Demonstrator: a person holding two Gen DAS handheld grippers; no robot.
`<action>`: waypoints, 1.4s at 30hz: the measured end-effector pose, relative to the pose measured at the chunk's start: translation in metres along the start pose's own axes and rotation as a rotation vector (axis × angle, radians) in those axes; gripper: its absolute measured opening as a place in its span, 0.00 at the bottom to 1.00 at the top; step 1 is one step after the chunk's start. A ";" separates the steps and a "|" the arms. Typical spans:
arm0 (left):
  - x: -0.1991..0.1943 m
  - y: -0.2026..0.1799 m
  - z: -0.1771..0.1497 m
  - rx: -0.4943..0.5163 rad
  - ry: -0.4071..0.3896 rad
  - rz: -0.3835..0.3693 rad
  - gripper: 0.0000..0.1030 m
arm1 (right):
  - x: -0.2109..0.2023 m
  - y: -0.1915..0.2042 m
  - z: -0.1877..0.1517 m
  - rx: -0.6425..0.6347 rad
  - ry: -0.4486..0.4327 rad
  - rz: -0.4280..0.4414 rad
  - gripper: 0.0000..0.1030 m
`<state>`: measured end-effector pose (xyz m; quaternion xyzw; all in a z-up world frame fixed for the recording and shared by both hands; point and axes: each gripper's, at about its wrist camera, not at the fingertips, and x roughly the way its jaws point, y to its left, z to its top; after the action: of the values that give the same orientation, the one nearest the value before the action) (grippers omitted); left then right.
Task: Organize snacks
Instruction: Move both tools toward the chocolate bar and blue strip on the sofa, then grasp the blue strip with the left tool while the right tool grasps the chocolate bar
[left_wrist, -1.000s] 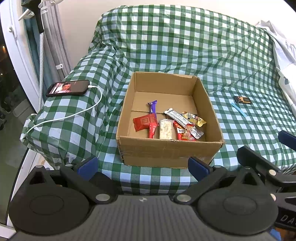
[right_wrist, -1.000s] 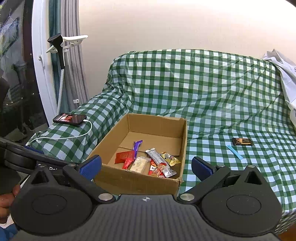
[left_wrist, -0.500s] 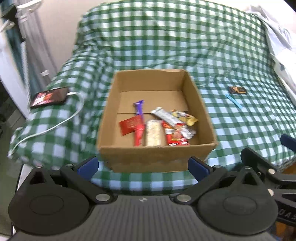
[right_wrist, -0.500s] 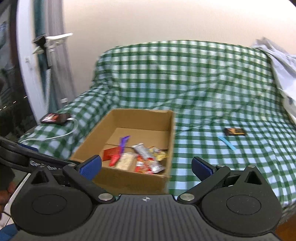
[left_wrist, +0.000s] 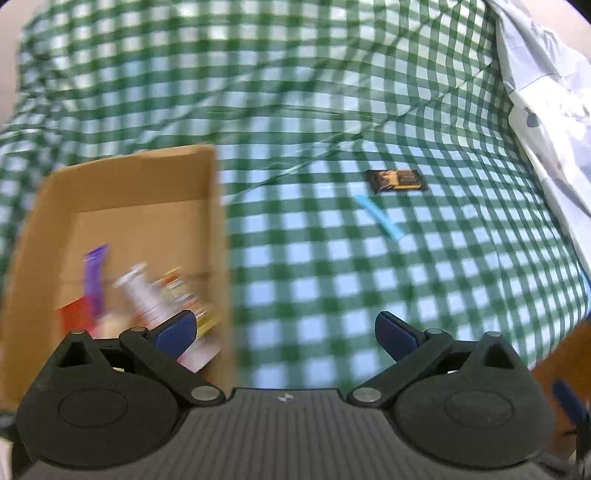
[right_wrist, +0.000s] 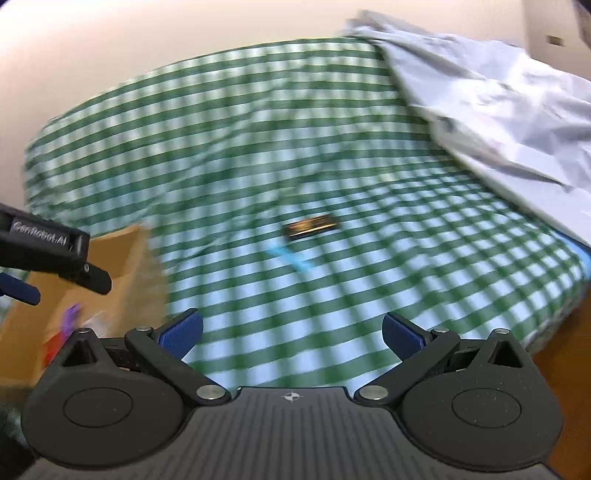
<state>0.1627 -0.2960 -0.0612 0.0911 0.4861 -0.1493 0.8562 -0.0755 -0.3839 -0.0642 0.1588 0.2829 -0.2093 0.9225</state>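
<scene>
Snack bar (left_wrist: 397, 181) lies flat, long axis left-right on cloth (left_wrist: 332, 258); both tools (left_wrist: 284, 330) (right_wrist: 291, 334) spread, empty.

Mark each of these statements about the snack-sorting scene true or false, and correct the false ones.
1. The dark snack packet lies inside the cardboard box. False: it lies on the checked cloth, outside the box.
2. A light blue stick packet lies near the dark packet. True.
3. The left tool grips a wrapper. False: it is open and holds nothing.
4. The right tool is open. True.
5. The box holds several snacks, among them a purple wrapper. True.
</scene>
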 end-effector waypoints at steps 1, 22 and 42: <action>0.021 -0.013 0.014 0.000 0.021 -0.002 1.00 | 0.010 -0.012 0.003 0.018 0.007 -0.014 0.99; 0.294 -0.121 0.135 0.042 0.247 0.066 0.51 | 0.255 -0.137 0.065 -0.005 0.064 -0.056 0.99; 0.274 -0.026 0.119 0.231 0.245 -0.137 0.14 | 0.459 -0.023 0.125 -0.723 0.225 0.314 0.99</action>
<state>0.3817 -0.4021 -0.2360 0.1732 0.5713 -0.2499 0.7623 0.3158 -0.5916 -0.2393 -0.1126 0.4096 0.0657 0.9029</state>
